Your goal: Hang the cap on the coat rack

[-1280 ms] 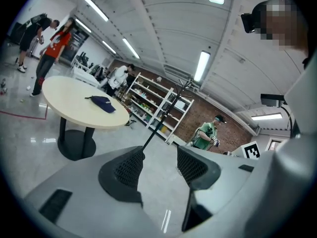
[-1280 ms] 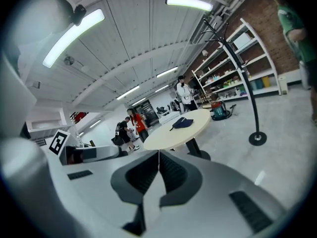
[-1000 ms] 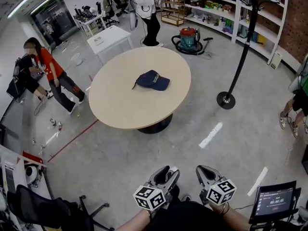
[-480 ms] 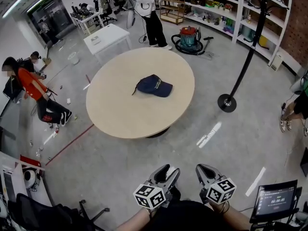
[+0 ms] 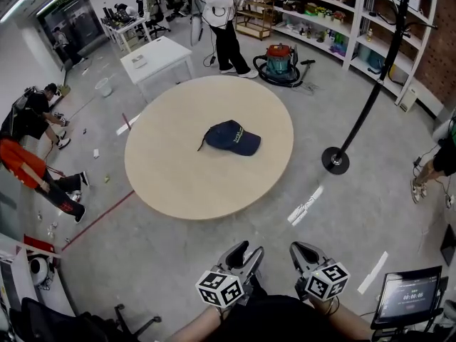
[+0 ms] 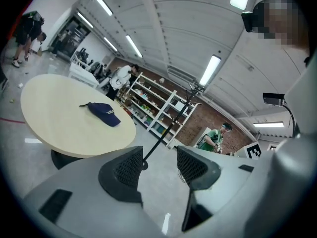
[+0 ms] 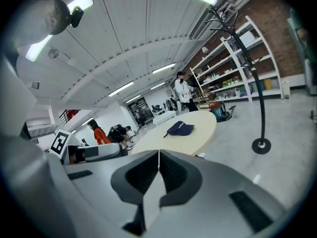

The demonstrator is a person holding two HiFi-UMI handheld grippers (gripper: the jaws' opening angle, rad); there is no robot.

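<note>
- While you hold both grippers low at 6 o'clock, a stretch of open floor separates you from the near edge of the round counter [image 5: 178, 180].
- One cap [image 5: 231, 137] lies on the counter, a little past its centre toward 1 o'clock and well in from every edge.
- One coat rack [image 5: 371, 95] stands on the floor at 2 o'clock, apart from the counter's right edge, with open floor around its disc base.
- Your left gripper [image 5: 247, 250] has its fingers [image 6: 130, 168] spread apart and empty.
- Your right gripper [image 5: 298, 249] has its fingers [image 7: 171, 170] pressed together on nothing.
- One shelf unit [image 5: 320, 21] at 1 o'clock carries small goods, too small to name; one red vacuum cleaner [image 5: 280, 58] sits before it.
- One white table [image 5: 158, 54] stands at 11 o'clock, with one person [image 5: 222, 13] standing near it at 12 o'clock.
</note>
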